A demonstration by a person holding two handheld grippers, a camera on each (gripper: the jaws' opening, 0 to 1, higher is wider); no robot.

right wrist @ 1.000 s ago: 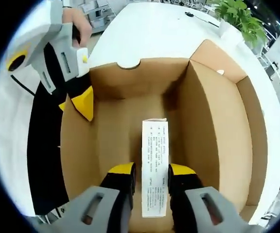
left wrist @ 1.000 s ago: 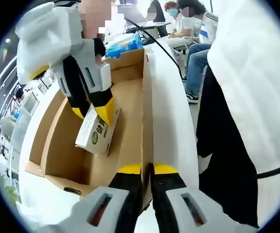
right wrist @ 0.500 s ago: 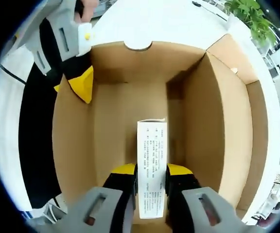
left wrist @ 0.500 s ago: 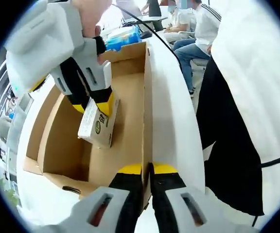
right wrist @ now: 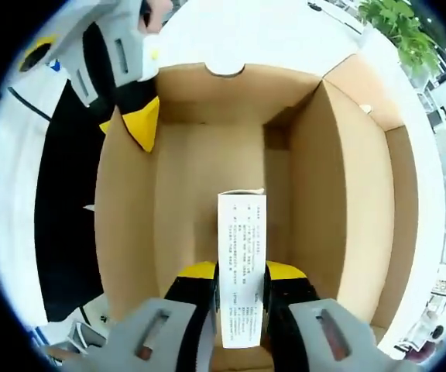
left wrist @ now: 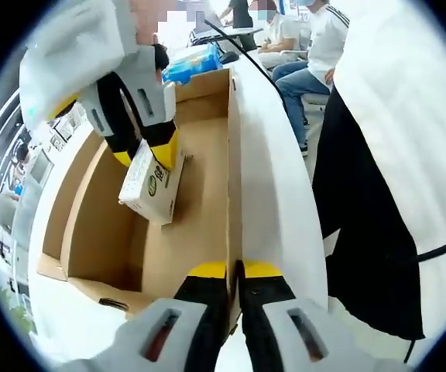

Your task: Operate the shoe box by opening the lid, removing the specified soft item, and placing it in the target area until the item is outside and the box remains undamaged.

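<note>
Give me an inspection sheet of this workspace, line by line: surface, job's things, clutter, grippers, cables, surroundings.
Surface: white table, bare where it shows.
Job's things: open cardboard box; small white carton inside it, lifted off the floor.
Clutter: blue packet beyond the box.
Grippers: right gripper shut on the carton; left gripper shut on the box's side wall.
Cables: black cable across the table.
Surroundings: seated people; potted plant.
</note>
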